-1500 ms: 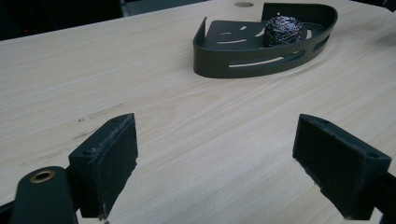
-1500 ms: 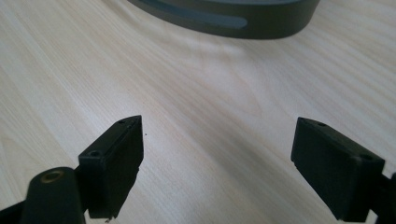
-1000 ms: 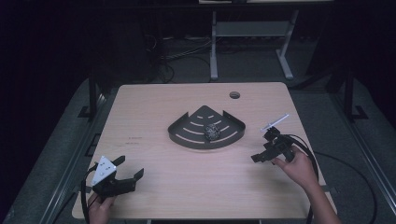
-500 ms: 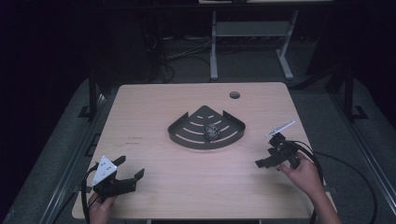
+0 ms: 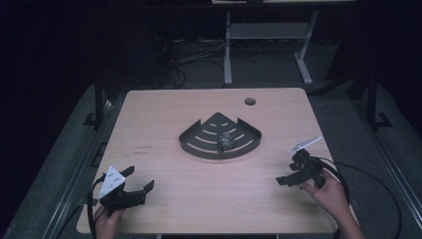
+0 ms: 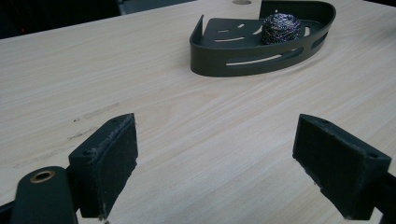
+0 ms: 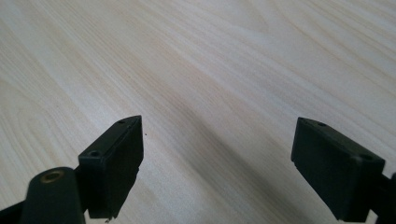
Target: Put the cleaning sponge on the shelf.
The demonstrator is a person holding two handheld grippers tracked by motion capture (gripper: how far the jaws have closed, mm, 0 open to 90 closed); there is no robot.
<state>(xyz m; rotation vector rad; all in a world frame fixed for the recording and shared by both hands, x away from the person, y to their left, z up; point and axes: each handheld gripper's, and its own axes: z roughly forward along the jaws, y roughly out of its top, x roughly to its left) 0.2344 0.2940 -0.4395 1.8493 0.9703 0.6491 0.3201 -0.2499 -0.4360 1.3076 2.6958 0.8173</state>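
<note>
Since the earlier frames the right gripper has drawn back toward the near right corner of the table and sunk a little, while the left gripper has kept its place at the near left edge. Both are released: in each gripper view the two black jaws stand wide apart over bare wood with nothing between them.

One scouring ball lies inside the one dark corner basket at the middle of the table, toward the basket's right side and close to its curved front wall; the left gripper view looks straight at it across open tabletop, well apart from the jaws. One round hole sits near the far edge.

By my reading, the work on the ball looks finished or paused (the hands sit at rest near the edge). The risks from here are slight. A reach back in from the right could catch the basket's raised rim and slide it, since it looks light and unanchored. The trailing cable could also snag on the table's right edge.

Count: two grippers, one basket, one ball.
</note>
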